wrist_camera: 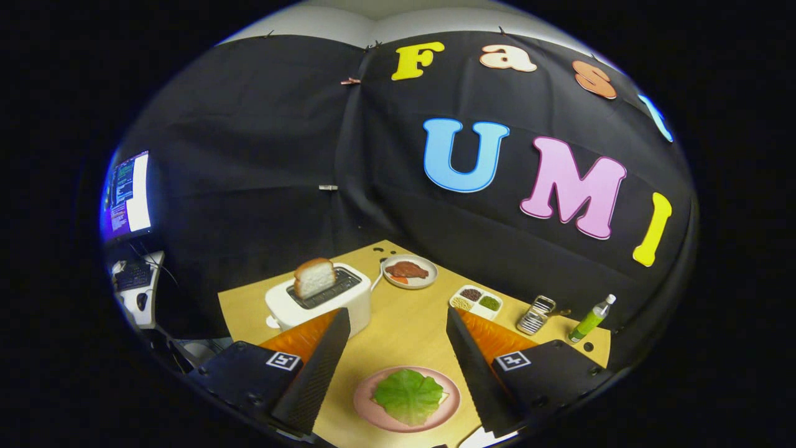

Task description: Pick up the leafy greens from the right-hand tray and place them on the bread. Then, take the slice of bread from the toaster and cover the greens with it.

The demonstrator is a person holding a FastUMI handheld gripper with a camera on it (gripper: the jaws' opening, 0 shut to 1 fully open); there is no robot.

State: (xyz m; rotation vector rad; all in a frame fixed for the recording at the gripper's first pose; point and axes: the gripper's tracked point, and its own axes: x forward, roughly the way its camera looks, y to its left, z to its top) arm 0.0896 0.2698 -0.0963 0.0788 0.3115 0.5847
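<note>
On the surface (pixel 410 323), a toaster (pixel 323 305) is seen beyond the left finger, with the slice of bread (pixel 314 277) standing tilted in its slot. Nearer, between the fingers, a pink plate (pixel 367 407) carries the leafy greens (pixel 408 396), by which the bread beneath is hidden. The gripper (pixel 395 354) is held wide apart and empty. If the slice is pinched near an edge, it could be crushed or dropped.
</note>
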